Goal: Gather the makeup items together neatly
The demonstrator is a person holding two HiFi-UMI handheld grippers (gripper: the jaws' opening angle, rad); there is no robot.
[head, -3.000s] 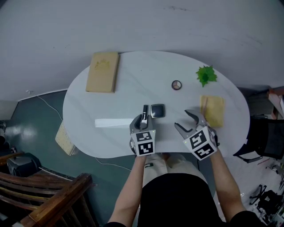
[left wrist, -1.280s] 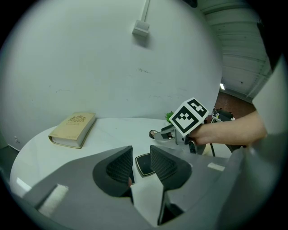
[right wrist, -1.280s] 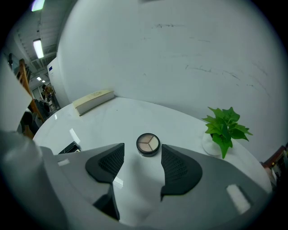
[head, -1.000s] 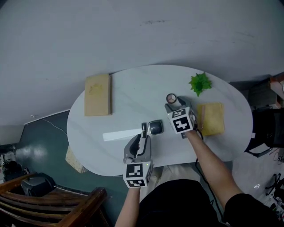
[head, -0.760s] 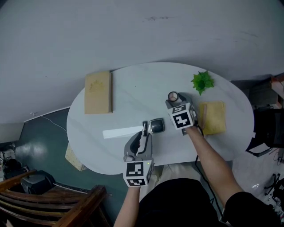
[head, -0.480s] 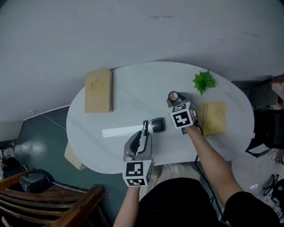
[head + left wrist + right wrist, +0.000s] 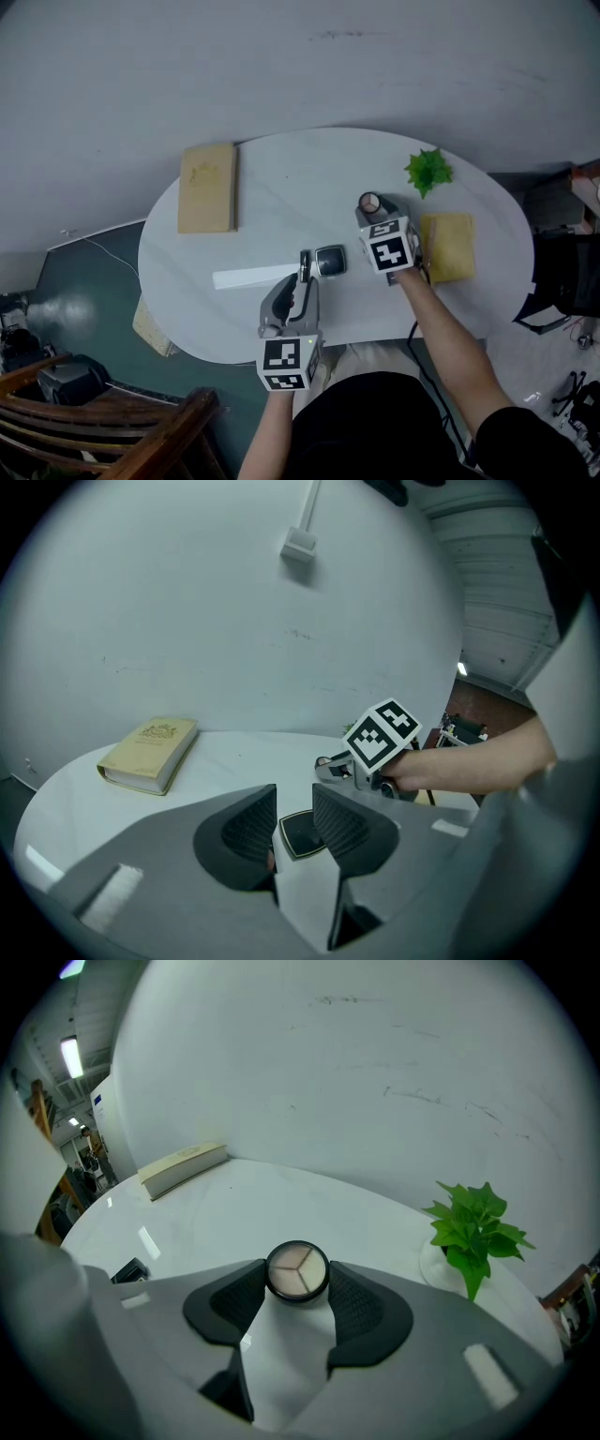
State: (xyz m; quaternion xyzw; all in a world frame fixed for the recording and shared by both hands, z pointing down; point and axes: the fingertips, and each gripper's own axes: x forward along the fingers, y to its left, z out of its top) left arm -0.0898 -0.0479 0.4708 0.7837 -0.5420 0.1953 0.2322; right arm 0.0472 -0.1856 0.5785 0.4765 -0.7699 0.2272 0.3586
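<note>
A round compact [image 7: 370,202] with a three-part powder face [image 7: 298,1272] sits right of centre on the white oval table [image 7: 272,169]. My right gripper [image 7: 373,210] [image 7: 298,1279] is shut on it, a pad pressing each side. A square black compact [image 7: 330,261] [image 7: 300,834] lies mid-table, with a slim dark tube [image 7: 305,265] just left of it. My left gripper [image 7: 298,283] [image 7: 295,803] rests short of them, its jaws a little apart over bare table and holding nothing. In the left gripper view its left jaw hides most of the tube.
A tan book [image 7: 206,187] [image 7: 150,752] lies at the table's far left. A small green plant [image 7: 428,172] [image 7: 473,1227] stands at the far right, with a yellow pad [image 7: 450,246] nearer me. A wooden chair [image 7: 141,441] is on the floor, lower left.
My right gripper went from the table's near edge out to the round compact and its jaws came in on it. My left gripper drew back slightly from the square compact.
</note>
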